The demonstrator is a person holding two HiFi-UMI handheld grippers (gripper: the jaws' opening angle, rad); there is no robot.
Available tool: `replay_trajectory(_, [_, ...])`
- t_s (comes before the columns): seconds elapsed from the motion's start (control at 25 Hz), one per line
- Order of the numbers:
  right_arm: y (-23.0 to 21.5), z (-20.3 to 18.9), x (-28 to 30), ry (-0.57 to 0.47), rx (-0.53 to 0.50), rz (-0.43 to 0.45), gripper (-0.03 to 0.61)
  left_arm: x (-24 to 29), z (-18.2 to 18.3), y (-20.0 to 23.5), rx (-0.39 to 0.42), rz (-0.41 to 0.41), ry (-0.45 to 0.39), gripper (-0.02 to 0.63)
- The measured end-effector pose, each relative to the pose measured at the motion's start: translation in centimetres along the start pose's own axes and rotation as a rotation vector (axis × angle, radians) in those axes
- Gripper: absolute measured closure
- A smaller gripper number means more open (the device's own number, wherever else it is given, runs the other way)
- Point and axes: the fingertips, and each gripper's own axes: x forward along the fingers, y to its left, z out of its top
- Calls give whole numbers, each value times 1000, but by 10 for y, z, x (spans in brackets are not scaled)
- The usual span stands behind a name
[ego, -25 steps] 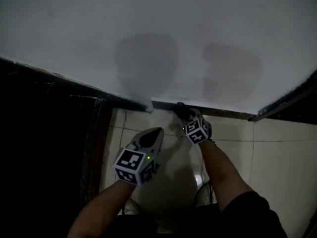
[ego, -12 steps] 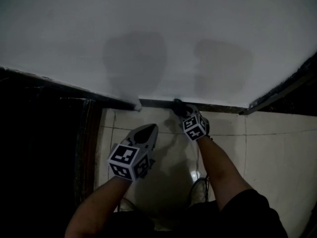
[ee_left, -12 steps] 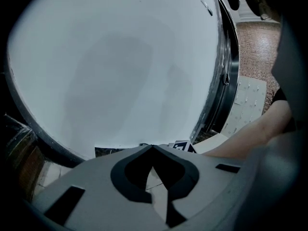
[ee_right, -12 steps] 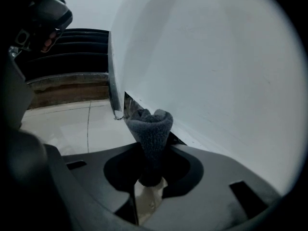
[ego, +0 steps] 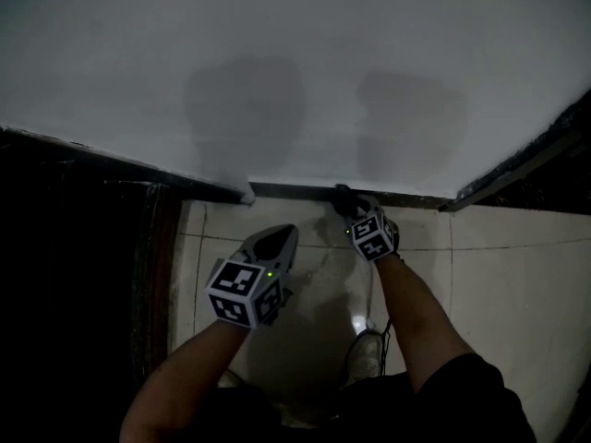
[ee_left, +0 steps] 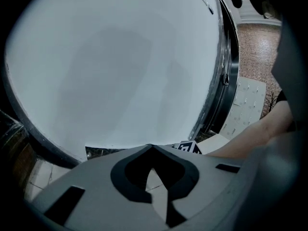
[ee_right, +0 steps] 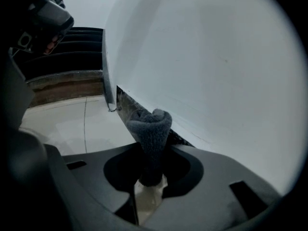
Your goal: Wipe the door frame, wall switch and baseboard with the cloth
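Grey cloth (ee_right: 150, 128) clamped in right tongs (ee_right: 147, 178), at baseboard (ego: 294, 191).

Cloth (ego: 343, 197) seemingly slid right along baseboard (ego: 295, 191)

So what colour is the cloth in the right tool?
Dark grey, and fuzzy-looking. The cloth shows best in the right gripper view.

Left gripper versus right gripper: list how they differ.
The left gripper is shut on nothing; the right gripper is shut on a rolled dark cloth. The right gripper reaches the baseboard with it; the left gripper hangs back over the floor tiles. Both point toward the white wall.
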Motion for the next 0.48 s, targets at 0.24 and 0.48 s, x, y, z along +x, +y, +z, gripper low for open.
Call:
replay_trajectory(0.24, [-9, -19, -3, 26, 41, -8, 486, 10, -2, -4, -10, 6, 4, 623])
replay_trajectory(0.48, [-22, -21, -15, 21, 27, -23, 486, 20, -5, -10, -7, -5, 11, 623])
